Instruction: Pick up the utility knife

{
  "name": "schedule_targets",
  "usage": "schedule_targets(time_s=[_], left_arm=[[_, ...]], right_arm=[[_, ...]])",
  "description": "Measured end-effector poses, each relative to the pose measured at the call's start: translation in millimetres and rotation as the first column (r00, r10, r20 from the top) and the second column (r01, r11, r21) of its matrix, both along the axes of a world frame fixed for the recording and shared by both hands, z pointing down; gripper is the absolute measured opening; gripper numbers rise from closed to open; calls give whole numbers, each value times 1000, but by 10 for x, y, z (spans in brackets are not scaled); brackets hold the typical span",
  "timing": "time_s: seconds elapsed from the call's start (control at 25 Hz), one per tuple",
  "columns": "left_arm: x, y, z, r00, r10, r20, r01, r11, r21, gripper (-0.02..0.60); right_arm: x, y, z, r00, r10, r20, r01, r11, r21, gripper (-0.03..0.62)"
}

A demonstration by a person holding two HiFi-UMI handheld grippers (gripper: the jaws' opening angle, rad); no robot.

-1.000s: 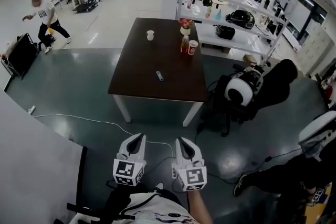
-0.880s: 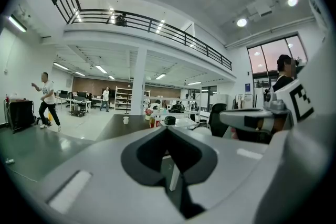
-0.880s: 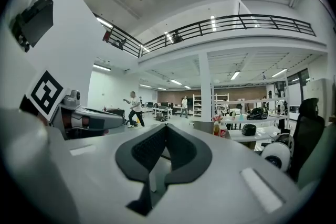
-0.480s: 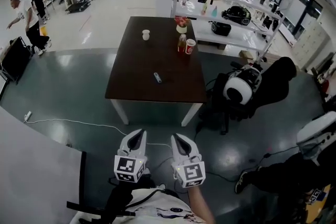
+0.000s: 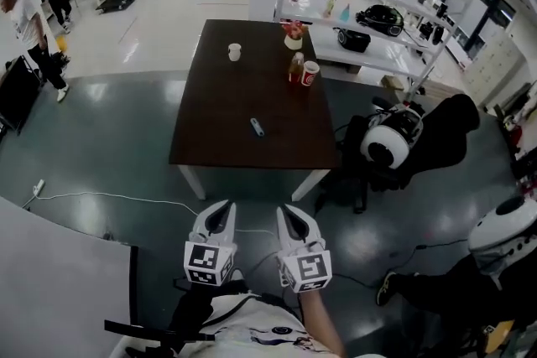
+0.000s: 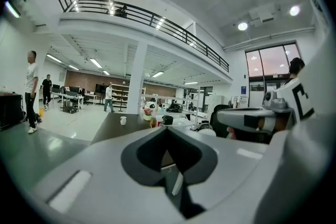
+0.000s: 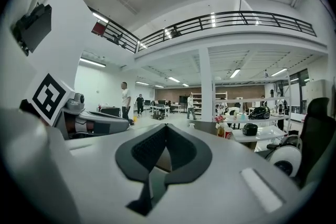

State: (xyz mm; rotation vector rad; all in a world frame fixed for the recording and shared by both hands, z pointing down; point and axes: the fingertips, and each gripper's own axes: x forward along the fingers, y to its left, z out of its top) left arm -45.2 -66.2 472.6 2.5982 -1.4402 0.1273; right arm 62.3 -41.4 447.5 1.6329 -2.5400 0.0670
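the utility knife [image 5: 257, 127] lies flat on the dark table [image 5: 210, 130], towards its near edge and roughly midway left to right, well apart from the cup [image 5: 234, 52] and the red can [image 5: 310, 73] at the far end; both tools hang low over the floor, well short of the table; the left gripper [image 5: 222, 214] has its jaws together with nothing between them; the right gripper [image 5: 291, 218] is likewise closed and empty; the knife looks slim, stiff and light, its casing probably smooth, so it may skid on the hard top; best pinched across the narrow body near its middle; whether the blade is out is too small to tell.
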Motion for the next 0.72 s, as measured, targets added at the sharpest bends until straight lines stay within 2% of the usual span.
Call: schedule_targets(time_s=[0.36, 0.72], left_arm=[[-42, -241, 142, 1000, 3, -9, -4, 998, -65, -3], [20, -794, -22, 997, -68, 27, 69, 997, -33, -3]], right_arm=[[-46, -298, 94, 1000, -5, -14, 4, 999, -54, 2], [47, -932, -13, 997, -79, 19, 79, 997, -18, 2]])
